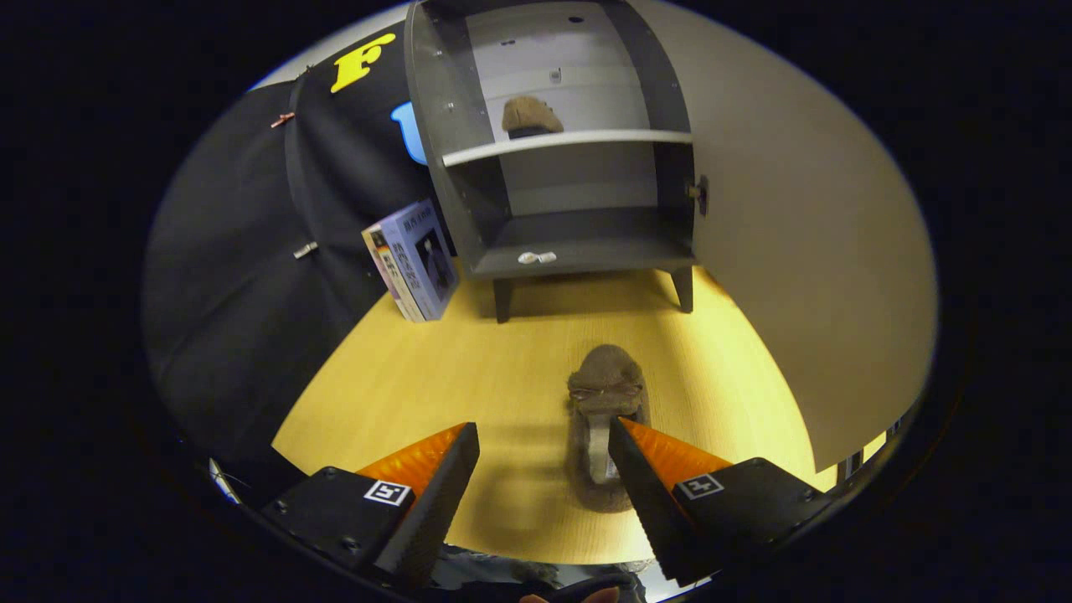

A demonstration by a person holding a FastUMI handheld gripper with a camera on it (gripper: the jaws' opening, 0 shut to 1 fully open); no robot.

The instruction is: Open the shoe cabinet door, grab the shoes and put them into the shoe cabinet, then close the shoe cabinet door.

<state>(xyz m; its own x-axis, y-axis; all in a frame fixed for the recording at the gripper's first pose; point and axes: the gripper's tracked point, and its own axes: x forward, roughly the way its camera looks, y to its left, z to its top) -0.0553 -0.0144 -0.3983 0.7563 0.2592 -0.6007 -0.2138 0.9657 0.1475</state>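
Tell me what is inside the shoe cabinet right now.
One brown shoe sits on the middle shelf of the cabinet. The bottom compartment looks bare; its dark back corners are hard to make out. The open gripper is by the floor shoe.

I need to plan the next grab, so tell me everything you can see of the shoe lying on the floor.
The shoe on the floor is a brown, fuzzy-looking slipper with a rounded toe pointing toward the open shoe cabinet. It lies flat on the yellow wood-look floor, its pale insole showing. The hand-held gripper is open; the heel end sits beside its right finger, partly hidden by it. Whether they touch is unclear.
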